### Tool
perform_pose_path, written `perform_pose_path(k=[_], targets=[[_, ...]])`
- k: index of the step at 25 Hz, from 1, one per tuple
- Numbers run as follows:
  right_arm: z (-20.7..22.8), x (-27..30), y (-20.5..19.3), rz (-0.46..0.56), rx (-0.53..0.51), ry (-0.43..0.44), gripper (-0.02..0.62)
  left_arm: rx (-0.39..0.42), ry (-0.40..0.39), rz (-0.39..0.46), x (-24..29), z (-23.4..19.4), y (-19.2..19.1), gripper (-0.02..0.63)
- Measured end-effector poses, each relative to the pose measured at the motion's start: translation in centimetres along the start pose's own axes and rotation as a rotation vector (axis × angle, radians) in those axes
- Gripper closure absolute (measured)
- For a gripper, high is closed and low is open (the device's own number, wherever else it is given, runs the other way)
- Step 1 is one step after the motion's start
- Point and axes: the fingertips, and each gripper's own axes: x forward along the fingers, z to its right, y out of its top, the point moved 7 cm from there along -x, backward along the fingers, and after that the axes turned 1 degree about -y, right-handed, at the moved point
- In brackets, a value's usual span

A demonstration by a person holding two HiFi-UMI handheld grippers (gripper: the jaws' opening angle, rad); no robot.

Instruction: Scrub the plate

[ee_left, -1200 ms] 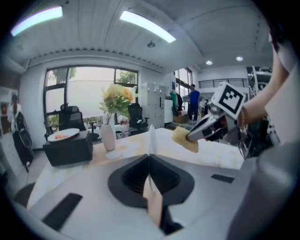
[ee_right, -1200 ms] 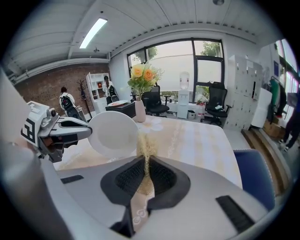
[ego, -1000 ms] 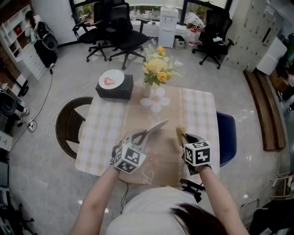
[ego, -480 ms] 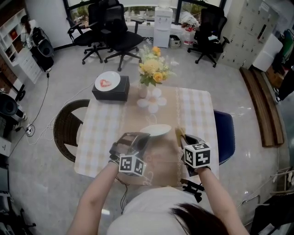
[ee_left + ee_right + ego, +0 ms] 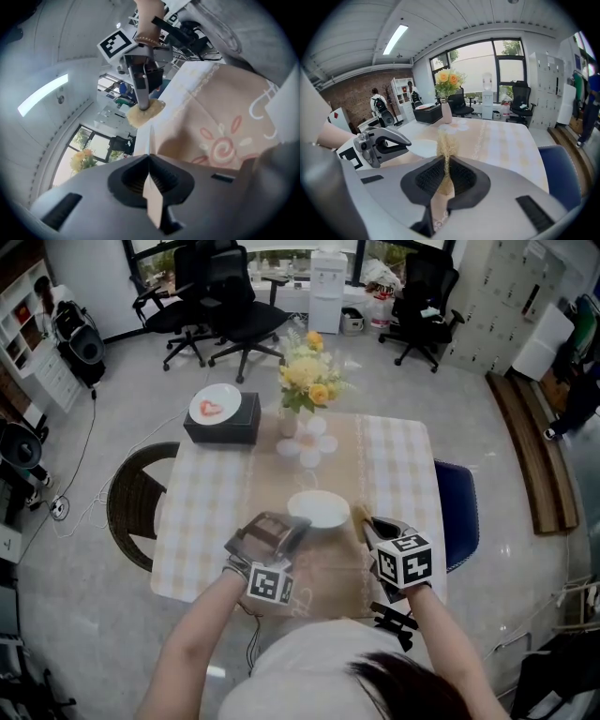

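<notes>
A white plate (image 5: 321,508) hangs nearly level over the beige table runner (image 5: 323,568). My left gripper (image 5: 292,525) is shut on its near left rim. In the left gripper view the plate's thin edge (image 5: 150,149) runs straight out from between the shut jaws of that gripper (image 5: 151,183). My right gripper (image 5: 368,520) is shut on a yellow scrubber (image 5: 361,513) just right of the plate. In the right gripper view the scrubber (image 5: 446,144) sticks up from that gripper (image 5: 446,172), with the plate (image 5: 419,148) and left gripper (image 5: 380,139) to its left.
At the table's far end stand a black box (image 5: 223,426) with a small plate on it, a vase of yellow flowers (image 5: 302,382) and a white flower-shaped mat (image 5: 307,448). A wicker chair (image 5: 129,504) sits left, a blue chair (image 5: 458,514) right.
The plate was steeply tilted on edge a second ago; it has swung down to nearly level and moved slightly away. The right gripper with the scrubber has barely moved.
</notes>
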Motion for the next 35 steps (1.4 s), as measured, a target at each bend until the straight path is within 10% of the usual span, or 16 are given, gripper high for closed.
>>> perform_pose_path(k=[19,35], targets=[[-5.4,1.9,1.7,-0.204,-0.763,0.081,0.56,0.158,-0.05,-0.001,0.1,0.5,0.7,0.589],[-2.2,3.8,1.1,-0.291,-0.762,0.05,0.56,0.164,-0.078,0.004,0.1,0.5,0.5,0.589]])
